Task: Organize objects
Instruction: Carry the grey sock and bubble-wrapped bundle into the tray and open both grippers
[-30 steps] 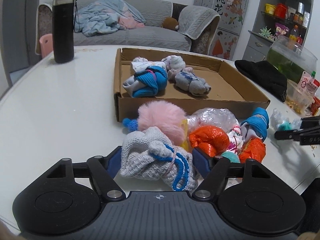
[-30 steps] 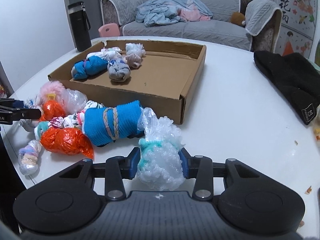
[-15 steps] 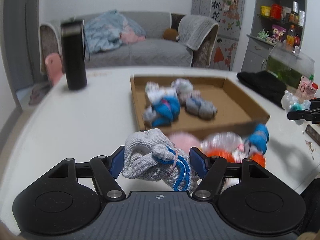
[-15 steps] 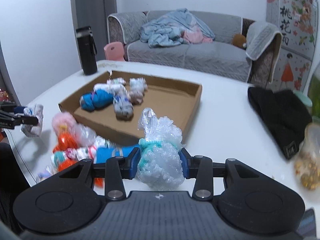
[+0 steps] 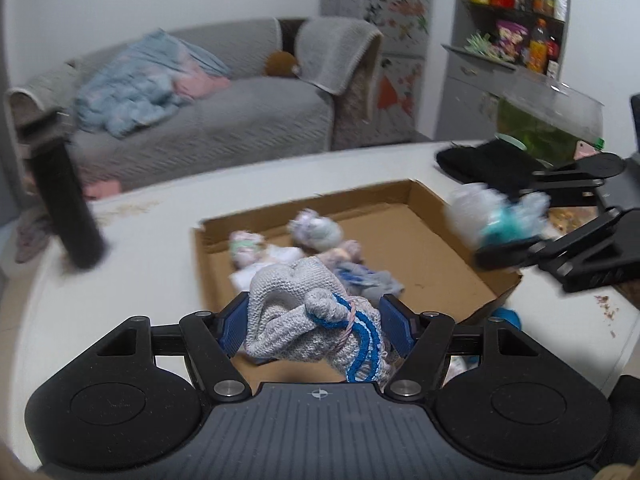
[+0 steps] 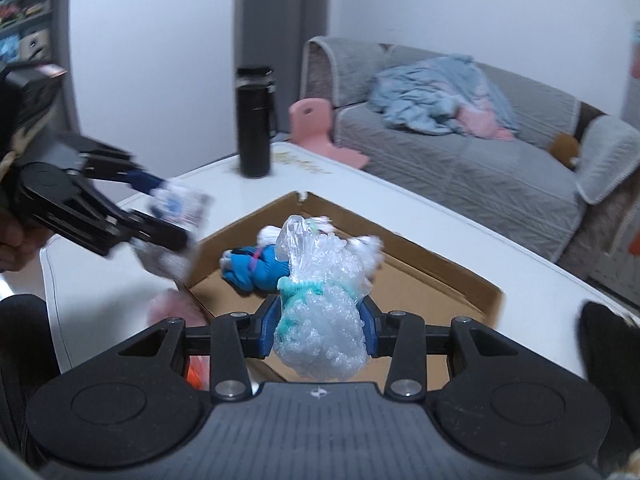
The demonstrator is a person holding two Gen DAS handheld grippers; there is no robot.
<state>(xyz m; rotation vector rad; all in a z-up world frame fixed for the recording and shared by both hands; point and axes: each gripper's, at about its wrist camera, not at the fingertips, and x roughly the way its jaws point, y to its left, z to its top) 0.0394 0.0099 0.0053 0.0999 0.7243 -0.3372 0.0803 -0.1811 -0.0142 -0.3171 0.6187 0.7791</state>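
My left gripper is shut on a grey knitted sock bundle with blue stripes, held in the air over the near edge of the shallow cardboard box. My right gripper is shut on a clear plastic bag bundle with a teal tie, also above the box. Each gripper shows in the other's view: the right gripper at the right, the left gripper at the left. Several rolled sock bundles lie in the box, among them a blue one.
A tall black flask stands on the white table left of the box. A black cloth lies at the far right. Pink and orange bundles lie on the table below the box's near edge. A grey sofa is behind.
Both grippers have lifted their bundles off the table and carried them forward over the box. The pile of loose bundles has dropped out of sight below them.
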